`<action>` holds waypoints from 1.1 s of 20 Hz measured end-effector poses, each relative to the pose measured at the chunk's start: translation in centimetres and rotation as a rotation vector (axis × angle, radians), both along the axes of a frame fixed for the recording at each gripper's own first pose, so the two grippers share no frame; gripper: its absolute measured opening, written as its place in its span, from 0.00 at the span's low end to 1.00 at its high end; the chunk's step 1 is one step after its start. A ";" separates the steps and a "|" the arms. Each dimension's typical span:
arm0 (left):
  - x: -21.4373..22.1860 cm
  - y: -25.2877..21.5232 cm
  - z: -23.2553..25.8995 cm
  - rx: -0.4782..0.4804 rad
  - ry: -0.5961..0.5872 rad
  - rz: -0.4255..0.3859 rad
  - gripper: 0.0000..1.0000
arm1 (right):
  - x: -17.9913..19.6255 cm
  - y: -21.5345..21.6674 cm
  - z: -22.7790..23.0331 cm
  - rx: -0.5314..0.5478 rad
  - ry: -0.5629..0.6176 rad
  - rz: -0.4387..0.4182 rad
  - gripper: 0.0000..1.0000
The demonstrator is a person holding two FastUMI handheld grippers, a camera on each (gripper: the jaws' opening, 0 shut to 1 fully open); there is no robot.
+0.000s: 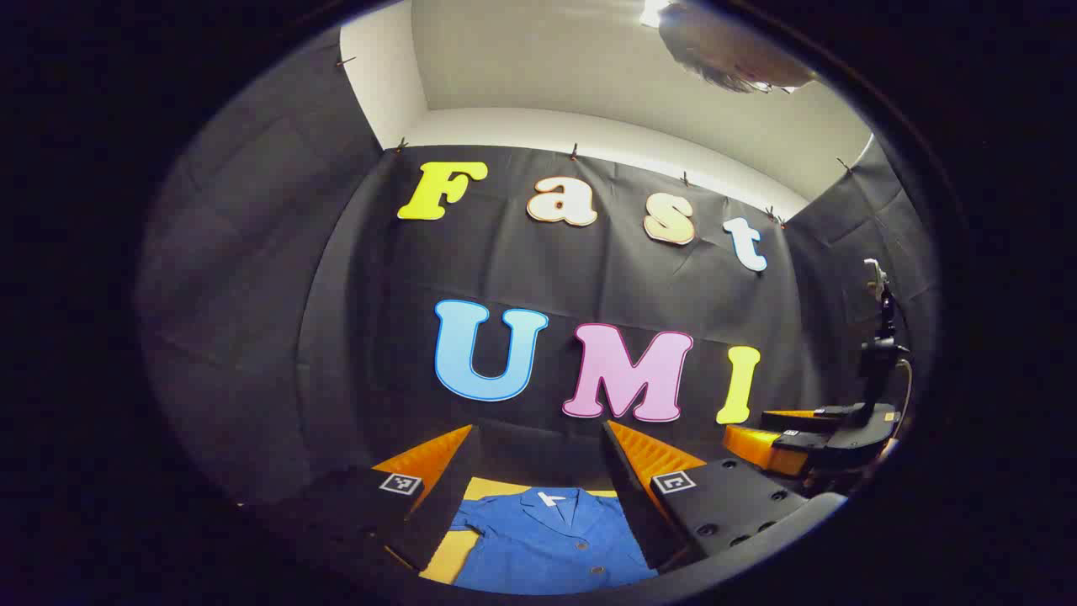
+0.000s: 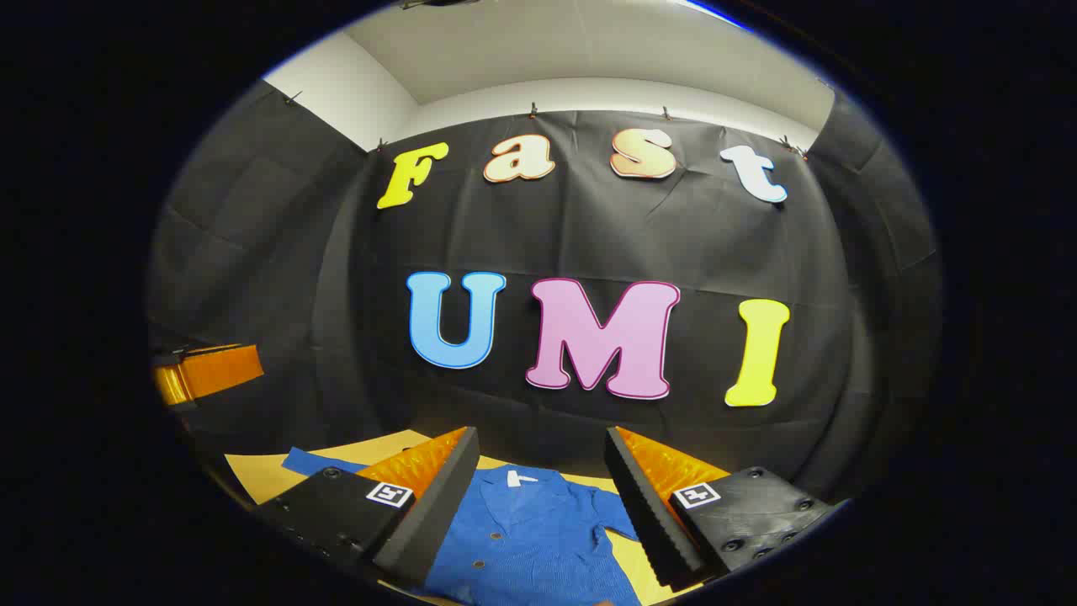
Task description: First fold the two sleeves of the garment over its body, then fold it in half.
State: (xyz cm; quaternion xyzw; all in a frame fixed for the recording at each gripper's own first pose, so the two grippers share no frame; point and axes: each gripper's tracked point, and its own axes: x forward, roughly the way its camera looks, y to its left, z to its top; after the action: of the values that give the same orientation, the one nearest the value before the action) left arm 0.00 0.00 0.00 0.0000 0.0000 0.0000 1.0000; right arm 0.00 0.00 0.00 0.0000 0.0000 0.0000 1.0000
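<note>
1. In the left gripper view our left gripper (image 1: 538,471) hangs above the blue shirt (image 1: 551,543), jaws spread wide with nothing between them; the collar sits in the gap between the fingers.
2. In the right gripper view our right gripper (image 2: 543,475) is likewise wide apart and empty, held over the same shirt.
3. The shirt lies flat and unfolded on a yellow tabletop (image 2: 261,475), collar toward the back wall, buttons down the front; one sleeve (image 2: 307,461) reaches out past our right gripper's left finger.
4. Bare yellow surface shows beside that sleeve, and a strip beside the shirt's other shoulder.
5. Black cloth walls (image 2: 252,252) close the booth on three sides, clipped below a white wall and ceiling (image 1: 538,76).
6. In the left gripper view we see the right gripper off to the right, clear of the shirt.
</note>
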 end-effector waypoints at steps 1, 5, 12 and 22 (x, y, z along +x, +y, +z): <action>-0.2 0.2 0.1 0.016 0.005 -0.008 0.82 | -0.4 0.3 0.3 -0.001 0.002 -0.013 0.96; -0.7 0.5 0.5 0.048 -0.002 -0.059 0.81 | -1.6 1.4 1.8 -0.013 -0.020 -0.058 0.92; -1.8 0.9 0.3 0.023 0.022 -0.132 0.82 | -2.3 4.2 3.1 -0.023 -0.041 -0.062 0.96; -0.6 3.2 0.2 0.005 0.025 -0.104 0.82 | -1.8 5.8 4.1 -0.033 -0.076 -0.065 0.96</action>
State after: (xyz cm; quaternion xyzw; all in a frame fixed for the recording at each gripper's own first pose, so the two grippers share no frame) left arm -0.60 3.19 0.16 0.0027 0.0127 -0.0518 0.9986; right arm -1.84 5.80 4.05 -0.0164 -0.0382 -0.0322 0.9986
